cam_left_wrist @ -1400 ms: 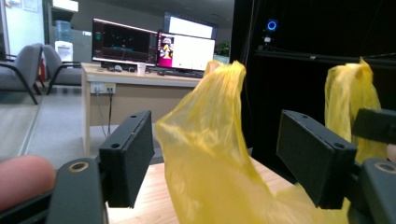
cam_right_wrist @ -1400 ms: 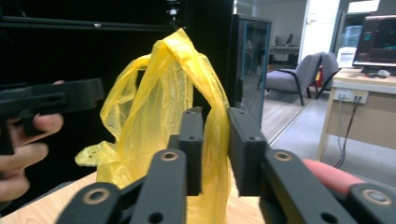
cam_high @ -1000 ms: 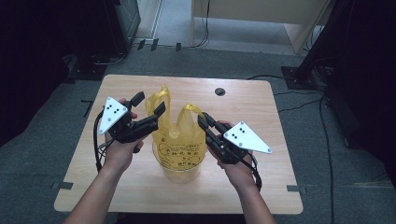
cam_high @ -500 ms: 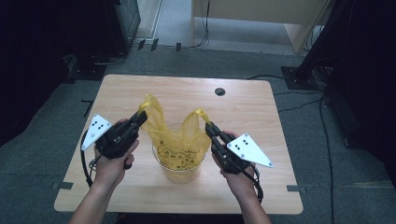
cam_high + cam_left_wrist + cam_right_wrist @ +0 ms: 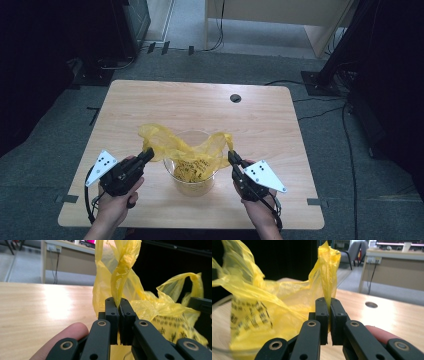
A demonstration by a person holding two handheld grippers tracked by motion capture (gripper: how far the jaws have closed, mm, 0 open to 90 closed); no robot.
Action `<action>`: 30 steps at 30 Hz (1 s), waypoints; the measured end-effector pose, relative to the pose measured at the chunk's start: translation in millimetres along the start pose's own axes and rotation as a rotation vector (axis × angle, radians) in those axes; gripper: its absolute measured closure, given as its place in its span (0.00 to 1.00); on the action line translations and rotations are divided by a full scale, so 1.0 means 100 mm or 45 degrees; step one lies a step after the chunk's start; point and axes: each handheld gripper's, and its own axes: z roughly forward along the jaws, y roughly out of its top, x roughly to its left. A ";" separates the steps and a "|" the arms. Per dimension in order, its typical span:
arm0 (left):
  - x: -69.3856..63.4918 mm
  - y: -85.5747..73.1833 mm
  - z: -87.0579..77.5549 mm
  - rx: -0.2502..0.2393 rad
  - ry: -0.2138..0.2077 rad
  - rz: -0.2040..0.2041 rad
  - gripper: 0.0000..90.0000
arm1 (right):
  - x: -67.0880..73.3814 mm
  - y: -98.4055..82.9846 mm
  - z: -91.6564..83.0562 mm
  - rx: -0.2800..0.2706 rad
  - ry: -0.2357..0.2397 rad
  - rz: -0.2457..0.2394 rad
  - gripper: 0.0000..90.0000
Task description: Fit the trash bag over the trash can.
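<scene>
Both claws clamped tight — left claw (image 5: 119, 305), right claw (image 5: 327, 305) — pinching yellow bag (image 5: 192, 150).

The bag (image 5: 192, 155) sits in the container (image 5: 191, 182) on the table (image 5: 260, 120), between the left gripper (image 5: 148, 152) and right gripper (image 5: 231, 156), its handles in their jaws.

light: dim room | glare: table (image 5: 57, 302) sheen | blur: bag (image 5: 249, 317) print soft

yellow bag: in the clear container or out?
In. The yellow bag sits inside the clear container, its handles draped outward over the rim.
</scene>
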 end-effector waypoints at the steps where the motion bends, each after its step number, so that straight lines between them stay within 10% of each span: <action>1: 0.02 -0.03 -0.01 0.012 -0.008 -0.009 0.97 | -0.02 -0.06 0.00 0.021 -0.015 -0.004 0.97; 10: 0.06 -0.44 -0.05 0.223 -0.115 -0.056 0.98 | 0.03 -0.25 -0.02 0.100 0.017 -0.031 0.97; 14: 0.04 -0.56 0.01 0.281 -0.077 -0.034 0.98 | 0.08 -0.26 -0.02 0.119 0.069 -0.008 0.97; 22: 0.04 -0.64 0.10 0.305 -0.025 -0.037 0.98 | 0.16 -0.26 -0.01 0.149 0.080 -0.031 0.98; 30: -0.10 -0.64 0.12 0.295 -0.096 0.024 0.97 | 0.13 -0.45 0.15 0.276 0.076 -0.057 0.98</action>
